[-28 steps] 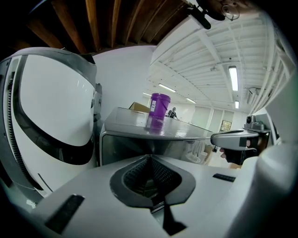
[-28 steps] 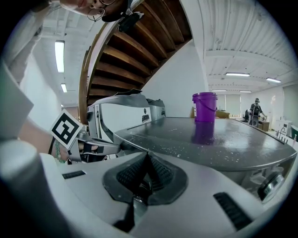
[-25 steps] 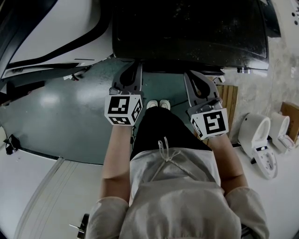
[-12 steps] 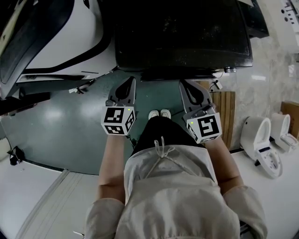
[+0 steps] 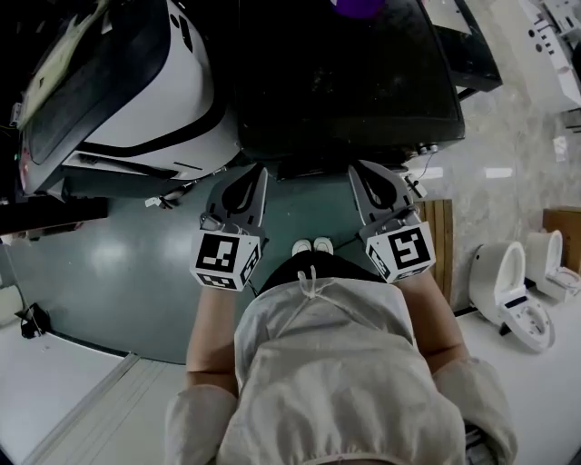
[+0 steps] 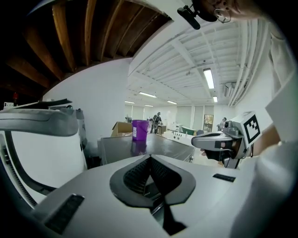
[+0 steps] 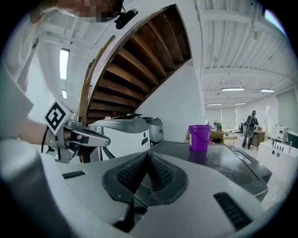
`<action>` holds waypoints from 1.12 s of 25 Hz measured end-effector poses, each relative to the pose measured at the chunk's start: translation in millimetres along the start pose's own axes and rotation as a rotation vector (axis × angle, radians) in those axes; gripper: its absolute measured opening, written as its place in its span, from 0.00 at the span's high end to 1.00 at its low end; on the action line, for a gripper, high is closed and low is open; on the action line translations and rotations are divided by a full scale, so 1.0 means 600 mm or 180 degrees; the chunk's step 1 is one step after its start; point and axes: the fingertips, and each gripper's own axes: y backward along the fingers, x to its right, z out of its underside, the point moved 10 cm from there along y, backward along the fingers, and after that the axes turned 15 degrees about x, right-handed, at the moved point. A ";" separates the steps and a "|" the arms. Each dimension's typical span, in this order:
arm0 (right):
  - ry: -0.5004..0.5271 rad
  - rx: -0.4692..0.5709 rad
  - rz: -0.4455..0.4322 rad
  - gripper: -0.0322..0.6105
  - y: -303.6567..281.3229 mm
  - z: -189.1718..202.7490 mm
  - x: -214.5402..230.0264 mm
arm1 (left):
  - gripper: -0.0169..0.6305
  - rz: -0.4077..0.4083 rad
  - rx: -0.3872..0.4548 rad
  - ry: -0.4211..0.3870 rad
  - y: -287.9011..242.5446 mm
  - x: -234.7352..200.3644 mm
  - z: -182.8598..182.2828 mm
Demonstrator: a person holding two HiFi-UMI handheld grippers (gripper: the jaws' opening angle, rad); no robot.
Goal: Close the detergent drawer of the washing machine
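A dark, flat-topped machine [image 5: 345, 82] stands straight ahead, its front edge just beyond both grippers. I can make out no detergent drawer in any view. A purple bucket [image 5: 356, 7] stands on the far part of its top, also showing as the purple bucket [image 6: 139, 129] and the purple bucket [image 7: 199, 137]. My left gripper [image 5: 257, 170] is shut and empty, level with the machine's front. My right gripper [image 5: 356, 170] is beside it, also shut and empty. The jaws meet at a point on the left gripper [image 6: 150, 158] and the right gripper [image 7: 147, 154].
A white machine [image 5: 154, 91] with a dark lid stands to the left of the dark one. Two white toilets [image 5: 508, 291] and a slatted wooden panel [image 5: 442, 227] are at the right. The floor [image 5: 136, 254] is green. A person [image 7: 252, 122] stands far off.
The head view has tipped forward, bringing more of both machines' tops and the purple bucket into sight. Both grippers stay shut, side by side before the dark machine.
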 end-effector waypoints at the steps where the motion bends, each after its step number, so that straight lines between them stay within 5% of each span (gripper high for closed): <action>1: -0.0004 0.0045 0.0017 0.94 0.004 -0.011 -0.001 | 0.95 0.0041 0.0055 -0.0005 0.005 0.003 -0.015; 13: 0.0280 0.0350 -0.0036 0.95 0.045 -0.126 -0.008 | 0.95 0.0300 0.0600 -0.0049 0.062 0.058 -0.154; 28: 0.0220 0.0435 0.0001 0.95 0.057 -0.146 -0.017 | 0.95 0.0302 0.0633 -0.0139 0.068 0.062 -0.176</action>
